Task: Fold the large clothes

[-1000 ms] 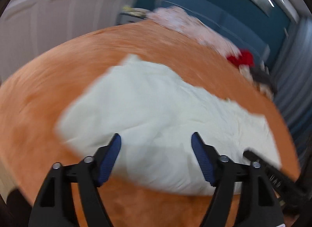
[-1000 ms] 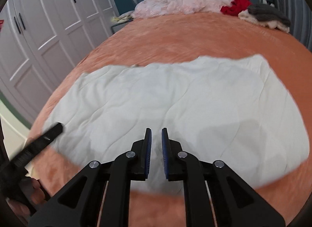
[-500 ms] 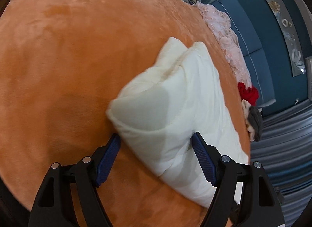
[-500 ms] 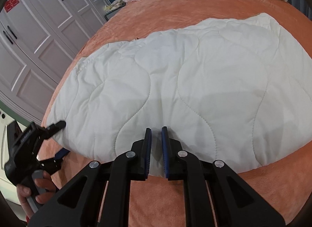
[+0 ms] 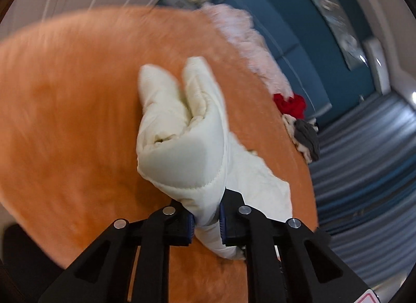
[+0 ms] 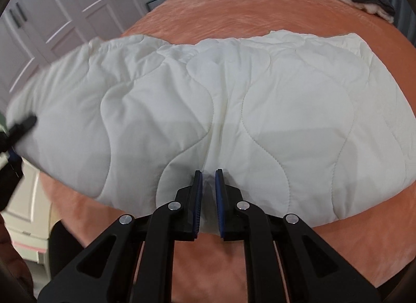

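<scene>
The left gripper (image 5: 206,221) pinches the white quilt's (image 5: 182,144) edge over the orange bedspread (image 5: 65,120).

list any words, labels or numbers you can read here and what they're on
None can be read.
Red-edged sticker on the left gripper: cut off at the frame edge, no text legible.
Wall picture: blurred, no words made out.
Quilt: no label showing.

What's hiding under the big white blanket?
Under the white blanket only the orange bed cover shows around its edges. Anything beneath the middle is covered.
</scene>
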Tool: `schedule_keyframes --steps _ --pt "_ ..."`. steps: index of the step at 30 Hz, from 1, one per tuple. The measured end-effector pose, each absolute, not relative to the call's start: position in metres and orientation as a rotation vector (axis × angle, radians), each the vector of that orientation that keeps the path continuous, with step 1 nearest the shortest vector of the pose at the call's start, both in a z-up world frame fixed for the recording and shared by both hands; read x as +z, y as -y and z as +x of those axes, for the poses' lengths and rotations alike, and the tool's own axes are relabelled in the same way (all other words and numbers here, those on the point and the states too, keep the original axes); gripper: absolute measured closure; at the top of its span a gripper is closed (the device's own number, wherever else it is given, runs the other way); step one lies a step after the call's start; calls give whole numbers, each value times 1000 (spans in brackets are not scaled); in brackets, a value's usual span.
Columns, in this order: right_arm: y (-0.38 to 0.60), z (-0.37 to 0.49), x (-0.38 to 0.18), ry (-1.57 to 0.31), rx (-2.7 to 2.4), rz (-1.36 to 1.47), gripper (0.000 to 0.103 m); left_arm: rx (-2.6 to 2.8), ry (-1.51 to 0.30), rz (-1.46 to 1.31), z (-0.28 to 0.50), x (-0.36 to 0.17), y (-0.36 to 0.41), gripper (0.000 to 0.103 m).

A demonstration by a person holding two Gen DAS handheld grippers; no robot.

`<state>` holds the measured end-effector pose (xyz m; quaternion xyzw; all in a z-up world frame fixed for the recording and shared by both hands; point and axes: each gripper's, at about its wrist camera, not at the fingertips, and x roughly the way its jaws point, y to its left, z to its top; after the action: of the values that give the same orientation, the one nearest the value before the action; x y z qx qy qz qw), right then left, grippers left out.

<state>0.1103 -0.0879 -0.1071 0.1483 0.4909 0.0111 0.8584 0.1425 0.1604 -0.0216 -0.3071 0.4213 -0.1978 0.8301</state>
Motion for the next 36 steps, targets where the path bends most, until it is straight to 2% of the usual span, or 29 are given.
schedule_keyframes --steps 6,9,13,19,25,28,31,32,34,36 --pt "32 97 -99 -1030 275 420 94 -504 -719 -444 102 66 -148 92" --pt "20 101 -100 -1014 374 469 93 -555 -713 -402 103 78 -123 92" --pt "54 88 -95 -997 346 532 93 -603 -761 -366 110 67 -81 93" --pt "153 32 -77 -938 140 538 93 -654 -894 -258 107 18 -4 92" --pt "208 -11 -69 -927 -28 488 93 -656 -1014 -173 88 -36 34 92" --pt "222 -20 -66 -925 -59 486 91 -644 -1035 -134 85 -46 41 91" --pt "217 -23 -52 -910 -67 474 73 -633 -1024 -97 79 -51 44 83" --pt "214 -21 -43 -894 -65 453 63 -628 -1002 -85 74 -48 41 83" --pt "202 -19 -27 -865 -56 400 58 -635 -964 -68 66 -38 32 79" --pt "193 -11 -10 -836 -40 329 53 -644 -936 -76 57 -24 22 67"
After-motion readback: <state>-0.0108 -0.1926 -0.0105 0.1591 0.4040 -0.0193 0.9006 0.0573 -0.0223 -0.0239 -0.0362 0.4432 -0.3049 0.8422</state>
